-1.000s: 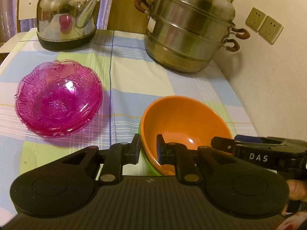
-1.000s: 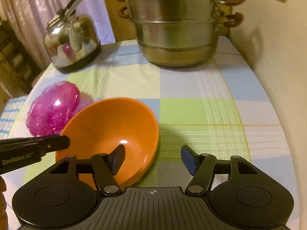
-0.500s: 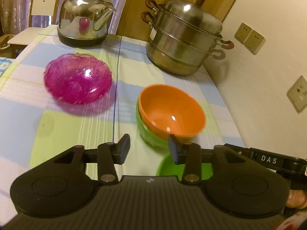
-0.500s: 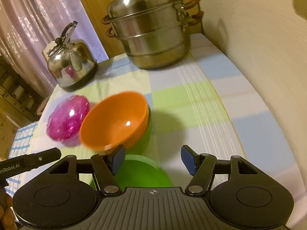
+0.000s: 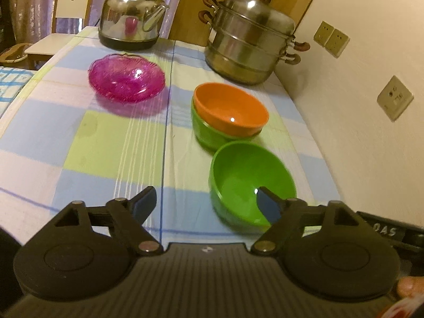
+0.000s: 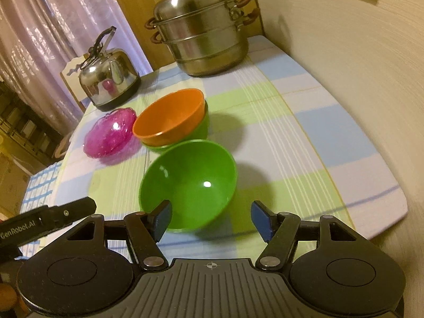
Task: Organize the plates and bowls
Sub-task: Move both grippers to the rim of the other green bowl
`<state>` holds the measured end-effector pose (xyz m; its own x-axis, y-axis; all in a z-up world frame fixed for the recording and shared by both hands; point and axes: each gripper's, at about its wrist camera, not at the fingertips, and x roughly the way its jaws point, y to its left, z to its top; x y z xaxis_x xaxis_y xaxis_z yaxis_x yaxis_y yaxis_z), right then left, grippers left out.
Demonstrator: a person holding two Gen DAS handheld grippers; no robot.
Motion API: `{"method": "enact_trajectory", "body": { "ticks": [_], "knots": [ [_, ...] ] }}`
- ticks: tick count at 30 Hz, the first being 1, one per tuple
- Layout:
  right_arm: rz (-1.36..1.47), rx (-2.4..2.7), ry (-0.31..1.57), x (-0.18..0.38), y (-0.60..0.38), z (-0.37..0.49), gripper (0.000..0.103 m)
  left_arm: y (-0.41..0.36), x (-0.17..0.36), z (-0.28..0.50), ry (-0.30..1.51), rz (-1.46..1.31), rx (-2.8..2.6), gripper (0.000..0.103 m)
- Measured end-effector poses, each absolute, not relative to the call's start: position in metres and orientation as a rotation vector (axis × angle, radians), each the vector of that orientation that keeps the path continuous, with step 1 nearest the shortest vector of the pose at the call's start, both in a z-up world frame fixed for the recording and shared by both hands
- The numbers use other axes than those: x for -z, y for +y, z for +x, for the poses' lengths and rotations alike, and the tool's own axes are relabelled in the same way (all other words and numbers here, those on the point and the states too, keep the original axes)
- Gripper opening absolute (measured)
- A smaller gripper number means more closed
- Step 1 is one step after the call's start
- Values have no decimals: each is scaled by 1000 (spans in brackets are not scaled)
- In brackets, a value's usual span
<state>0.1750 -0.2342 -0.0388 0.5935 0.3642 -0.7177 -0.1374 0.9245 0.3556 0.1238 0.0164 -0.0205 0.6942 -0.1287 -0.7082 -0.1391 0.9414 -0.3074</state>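
Note:
An orange bowl (image 5: 230, 111) sits nested in a green bowl (image 5: 204, 132) mid-table. A second green bowl (image 5: 249, 180) stands alone, nearer to me. To the left sit stacked pink glass bowls (image 5: 127, 79). My left gripper (image 5: 208, 202) hangs back from the bowls, its jaws opening, nothing between them. In the right wrist view the orange bowl (image 6: 169, 116) lies behind the lone green bowl (image 6: 190, 180), pink bowls (image 6: 111, 132) to the left. My right gripper (image 6: 211, 220) stands open just before the lone green bowl, pads off it.
A steel kettle (image 5: 132, 21) and a stacked steamer pot (image 5: 249, 39) stand at the table's far end. A wall with sockets (image 5: 394, 98) runs along the right. The table's near right corner (image 6: 397, 209) shows. A white chair (image 5: 71, 2) stands at far left.
The left gripper let go of the orange bowl's rim and opened wide. Both grippers drew back and rose. The orange bowl now rests in a green one, and a second green bowl came into view.

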Motion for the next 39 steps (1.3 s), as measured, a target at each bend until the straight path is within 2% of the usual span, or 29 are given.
{"method": "enact_trajectory", "body": {
  "ticks": [10,30,39],
  "knots": [
    [275,-276,912,46,-245,141,67,9,32,101,842,-337,-9,84],
    [322,-256,899,51,-253,163,67,13,39,121,850,-391,19,83],
    [315,-245,905,60,-250,199,66,13,52,165,865,-387,27,71]
  ]
}}
